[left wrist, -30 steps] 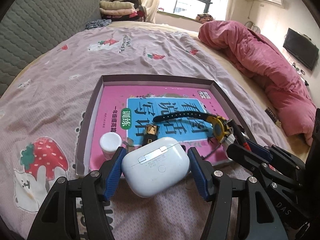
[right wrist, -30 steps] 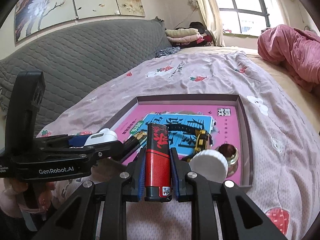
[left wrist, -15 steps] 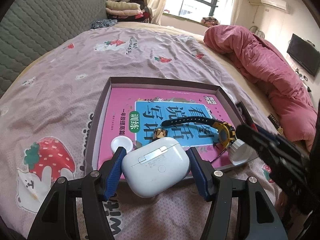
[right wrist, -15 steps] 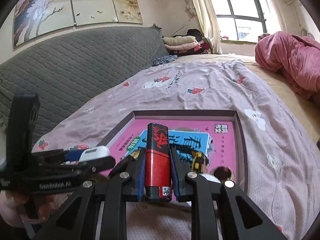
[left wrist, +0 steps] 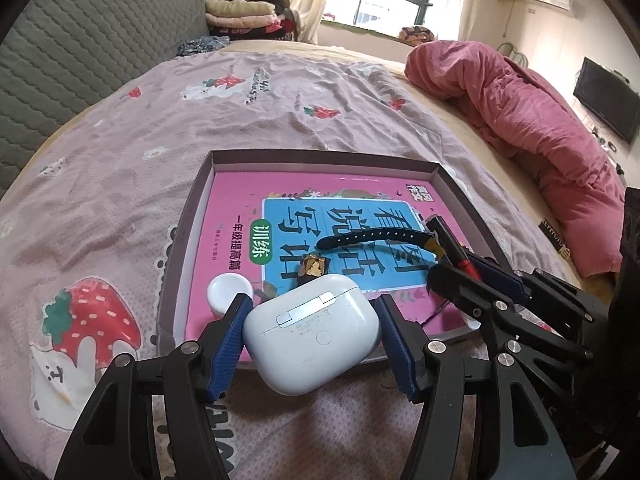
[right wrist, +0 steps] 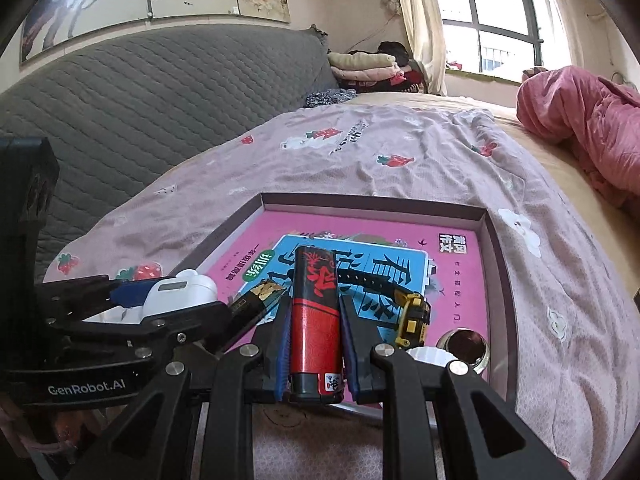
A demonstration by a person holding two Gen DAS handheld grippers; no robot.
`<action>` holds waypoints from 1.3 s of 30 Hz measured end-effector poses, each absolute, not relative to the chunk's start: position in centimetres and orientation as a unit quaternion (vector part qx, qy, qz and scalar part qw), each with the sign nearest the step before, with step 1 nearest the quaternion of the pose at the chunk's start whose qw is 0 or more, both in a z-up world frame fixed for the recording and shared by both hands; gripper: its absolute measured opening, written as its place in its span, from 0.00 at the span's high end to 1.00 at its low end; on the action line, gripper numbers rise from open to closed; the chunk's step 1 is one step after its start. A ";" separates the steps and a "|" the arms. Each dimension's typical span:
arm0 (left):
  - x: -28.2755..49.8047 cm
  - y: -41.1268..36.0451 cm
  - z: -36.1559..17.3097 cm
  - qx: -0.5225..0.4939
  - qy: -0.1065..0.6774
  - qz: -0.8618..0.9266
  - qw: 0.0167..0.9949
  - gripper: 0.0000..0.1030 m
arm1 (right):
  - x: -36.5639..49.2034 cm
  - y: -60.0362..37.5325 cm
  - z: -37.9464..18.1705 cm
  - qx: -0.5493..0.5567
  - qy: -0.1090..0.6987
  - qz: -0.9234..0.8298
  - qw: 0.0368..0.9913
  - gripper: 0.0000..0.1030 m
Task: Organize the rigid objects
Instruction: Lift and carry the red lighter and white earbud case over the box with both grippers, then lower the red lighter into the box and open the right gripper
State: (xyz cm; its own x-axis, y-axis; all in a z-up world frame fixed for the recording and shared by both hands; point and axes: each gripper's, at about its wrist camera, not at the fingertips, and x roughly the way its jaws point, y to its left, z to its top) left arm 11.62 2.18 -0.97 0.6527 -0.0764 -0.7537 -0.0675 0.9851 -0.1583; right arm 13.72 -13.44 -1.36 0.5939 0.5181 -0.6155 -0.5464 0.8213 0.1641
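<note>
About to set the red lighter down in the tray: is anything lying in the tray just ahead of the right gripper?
Yes. Just past the lighter in the right gripper, the black-and-yellow watch lies across the book; a white cap and shiny round lid sit to its right. The tray is bare farther back.

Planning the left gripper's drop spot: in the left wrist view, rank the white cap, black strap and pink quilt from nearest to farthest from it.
From the left gripper:
1. White cap, in the tray, lower left.
2. Black strap, mid-tray, right.
3. Pink quilt, far right on the bed.
</note>
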 end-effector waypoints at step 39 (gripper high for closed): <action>13.5 2.0 -3.6 -0.068 0.434 -0.004 0.898 0.37 | 13.8 -10.5 -4.6 -0.153 0.366 0.283 0.873 0.80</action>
State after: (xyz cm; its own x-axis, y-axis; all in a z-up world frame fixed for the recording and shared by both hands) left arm 13.45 2.04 -3.61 0.6228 -0.0670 -0.7795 -0.0513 0.9907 -0.1261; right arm 13.81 -10.49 -4.60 0.5715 0.3823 -0.7261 -0.6060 0.7932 -0.0594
